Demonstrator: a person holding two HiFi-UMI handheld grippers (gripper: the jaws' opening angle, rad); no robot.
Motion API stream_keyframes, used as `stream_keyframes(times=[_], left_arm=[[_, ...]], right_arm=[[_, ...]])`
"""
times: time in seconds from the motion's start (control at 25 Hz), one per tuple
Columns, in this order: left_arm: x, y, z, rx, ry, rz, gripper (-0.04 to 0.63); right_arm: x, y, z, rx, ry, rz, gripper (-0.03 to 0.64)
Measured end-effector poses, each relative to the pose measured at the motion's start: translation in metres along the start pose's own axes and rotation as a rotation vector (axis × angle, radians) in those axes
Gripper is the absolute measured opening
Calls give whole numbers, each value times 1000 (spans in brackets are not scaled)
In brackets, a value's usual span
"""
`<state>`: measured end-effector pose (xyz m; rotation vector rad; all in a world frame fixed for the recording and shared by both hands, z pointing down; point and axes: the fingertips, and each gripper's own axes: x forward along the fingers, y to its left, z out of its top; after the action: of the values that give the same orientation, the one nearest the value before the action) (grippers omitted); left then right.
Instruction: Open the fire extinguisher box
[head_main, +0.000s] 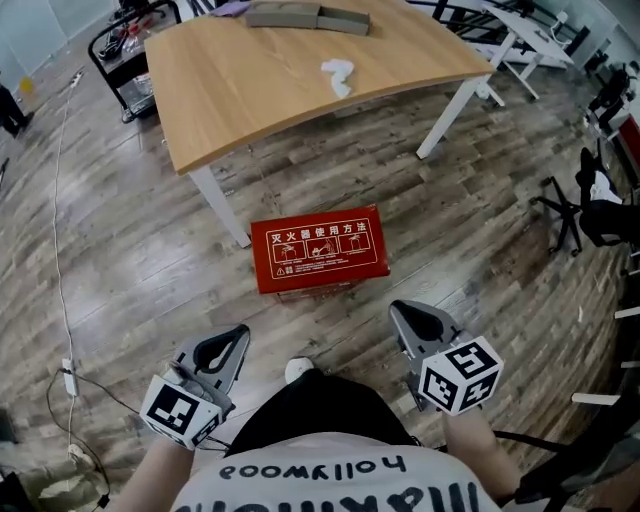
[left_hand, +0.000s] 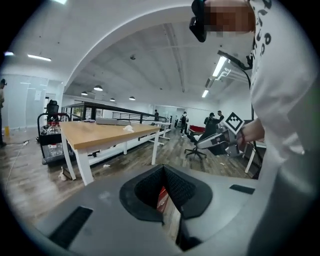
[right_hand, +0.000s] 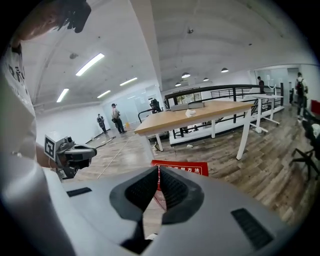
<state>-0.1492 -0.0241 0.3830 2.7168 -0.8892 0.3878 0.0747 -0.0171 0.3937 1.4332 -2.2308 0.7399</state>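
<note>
Both left gripper (head_main: 238, 336) and right gripper (head_main: 401, 311) — fingers together — face the seemingly closed box (head_main: 318, 248).

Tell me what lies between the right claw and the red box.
Head view: only bare floor between right claw and red box.

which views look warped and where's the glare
Head view: mild bending at the table edges, pale sheen on the floor. Left gripper view: strong fisheye, dark corners, ceiling strip light blown out. Right gripper view: same fisheye, red box sharp.
</note>
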Motion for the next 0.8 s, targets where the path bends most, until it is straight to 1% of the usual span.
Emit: stream_keyframes(times=[0.04,0.12,0.24,0.32,0.36,0.4,0.44,0.48,0.52,0.6,0.64,0.68,0.72,0.8], left_arm=[[6,7,-3,-15,6,5,5],[18,20,-8,-91,4,10,5],[32,31,-14,-215,-12,-36,5],[37,31,-19,-309,-25,-113,5],[39,27,-20,-372,-36,-178,6],[39,22,-19,-442,-56,-254,6],[38,17,-15,-507,-84,-324,6],[39,13,-11,-557,-114,-372,6],[40,11,-7,-591,-138,-395,6],[49,10,-4,-622,-149,-389,15],[57,9,-5,-630,-138,-374,67],[66,9,-8,-637,-121,-358,144],[75,9,-13,-646,-105,-338,172],[91,12,-25,-677,-82,-285,179]], right_arm=[[1,-7,-2,18,3,-7,11],[3,-26,-6,66,6,-27,11],[12,-56,-15,105,26,-67,11],[23,-73,-22,114,50,-78,12],[29,-80,-25,117,63,-73,18],[36,-85,-27,113,75,-60,65],[43,-90,-29,99,86,-42,136],[50,-94,-30,79,94,-21,150],[57,-97,-29,59,101,2,161],[69,-102,-29,35,104,62,172],[74,-106,-29,34,103,93,170],[79,-111,-30,38,104,120,172],[83,-117,-33,45,110,140,170],[90,-133,-42,68,141,166,170]])
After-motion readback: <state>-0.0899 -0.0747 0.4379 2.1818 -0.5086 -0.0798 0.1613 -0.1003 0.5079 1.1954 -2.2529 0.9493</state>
